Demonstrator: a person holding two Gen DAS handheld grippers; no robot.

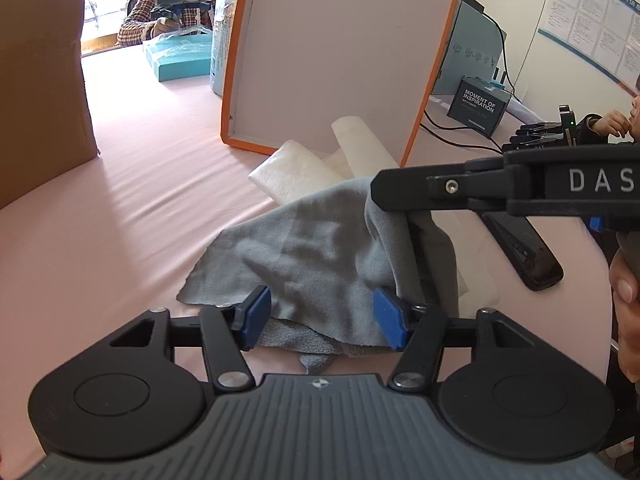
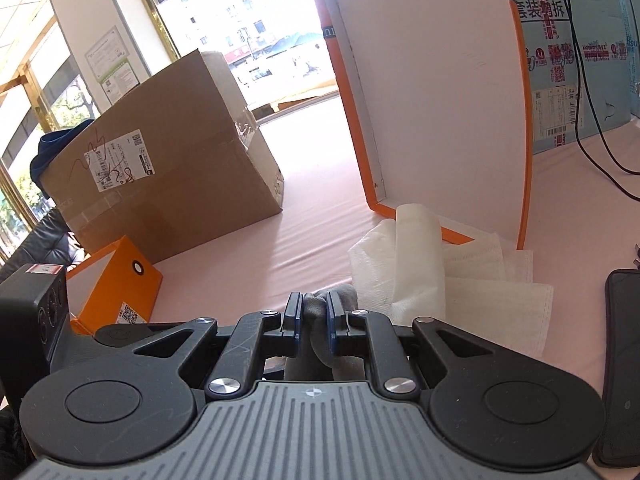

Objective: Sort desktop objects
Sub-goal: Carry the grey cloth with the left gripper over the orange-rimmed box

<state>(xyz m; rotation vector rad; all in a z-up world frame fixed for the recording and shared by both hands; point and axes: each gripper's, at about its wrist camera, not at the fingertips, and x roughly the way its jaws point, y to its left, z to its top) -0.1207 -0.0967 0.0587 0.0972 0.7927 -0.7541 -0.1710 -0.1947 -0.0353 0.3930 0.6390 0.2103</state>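
Note:
A grey cloth (image 1: 304, 248) lies crumpled on the pink tabletop (image 1: 140, 208). In the left wrist view its right part is lifted into a peak by my right gripper (image 1: 380, 194), which reaches in from the right. My left gripper (image 1: 324, 316) is open, its blue pads (image 1: 260, 312) spread to either side of the cloth's near edge without pressing it. In the right wrist view my right gripper (image 2: 314, 314) is shut on a fold of the grey cloth (image 2: 316, 308). Behind the cloth lie white folded cloths (image 1: 292, 164) (image 2: 420, 264).
An orange-rimmed box lid (image 1: 328, 60) (image 2: 440, 100) stands upright behind the cloths. A cardboard box (image 2: 168, 184) (image 1: 40, 80) and a small orange box (image 2: 116, 284) are at the left. A black phone (image 1: 520, 248) (image 2: 620, 360) lies at the right, with cables (image 1: 452, 128) beyond. People sit in the background.

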